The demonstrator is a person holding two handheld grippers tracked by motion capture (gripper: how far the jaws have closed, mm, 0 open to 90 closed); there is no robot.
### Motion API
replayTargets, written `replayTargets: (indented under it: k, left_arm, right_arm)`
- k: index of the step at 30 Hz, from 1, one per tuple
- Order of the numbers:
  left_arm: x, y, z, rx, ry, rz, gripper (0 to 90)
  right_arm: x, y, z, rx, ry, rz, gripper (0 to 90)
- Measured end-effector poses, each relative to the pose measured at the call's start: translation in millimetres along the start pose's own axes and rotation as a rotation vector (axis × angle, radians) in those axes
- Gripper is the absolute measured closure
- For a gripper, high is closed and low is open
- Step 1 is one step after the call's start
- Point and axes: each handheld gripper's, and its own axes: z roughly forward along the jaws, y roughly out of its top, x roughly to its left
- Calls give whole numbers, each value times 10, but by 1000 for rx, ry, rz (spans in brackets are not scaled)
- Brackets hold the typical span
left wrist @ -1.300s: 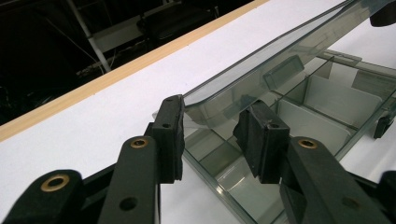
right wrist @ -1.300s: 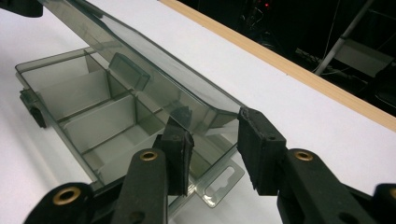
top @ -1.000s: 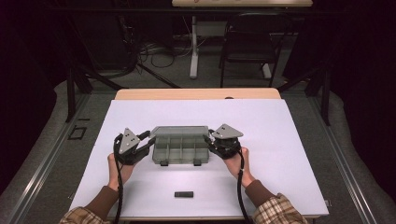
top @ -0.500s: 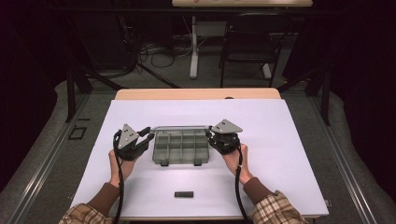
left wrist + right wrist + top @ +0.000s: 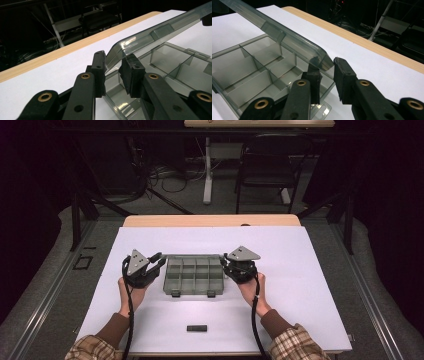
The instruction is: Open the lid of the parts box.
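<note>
A grey see-through compartment box point(image 5: 194, 279) lies open at the middle of the white table point(image 5: 300, 270). Its lid point(image 5: 192, 256) stands tilted up along the far edge. My left gripper point(image 5: 159, 261) holds the lid's left corner and my right gripper point(image 5: 225, 259) holds its right corner. In the left gripper view the lid point(image 5: 160, 30) runs from between the pads of my gripper point(image 5: 115, 56), above the dividers of the box point(image 5: 175, 70). The right gripper view shows the lid point(image 5: 282, 35) corner between the pads of that gripper point(image 5: 327, 61), over the box point(image 5: 249, 72). Both sets of jaws have just been closing.
A small black block point(image 5: 196, 328) lies near the table's front edge. Two latches point(image 5: 175, 293) stick out from the box's near side. A wooden strip point(image 5: 210, 220) borders the far edge, with a chair point(image 5: 265, 165) and cables on the floor beyond.
The lid has swung up from low over the box to a steep tilt at the far edge, uncovering the compartments. Both grippers have shifted slightly away from me with it.
</note>
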Motion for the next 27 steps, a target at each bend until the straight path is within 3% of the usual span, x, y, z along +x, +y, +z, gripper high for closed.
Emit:
replayTargets:
  k: [19,22,27]
  left_arm:
    - [106,24,89,27,-25,-43,756]
    - [131,16,105,31,-35,-68,780]
    - [145,47,126,50,-31,-52,781]
  right_arm:
    - [-84,66,72,16,7,57,769]
    - [-92,74,75,20,9,61,770]
    - [-108,103,83,33,12,64,771]
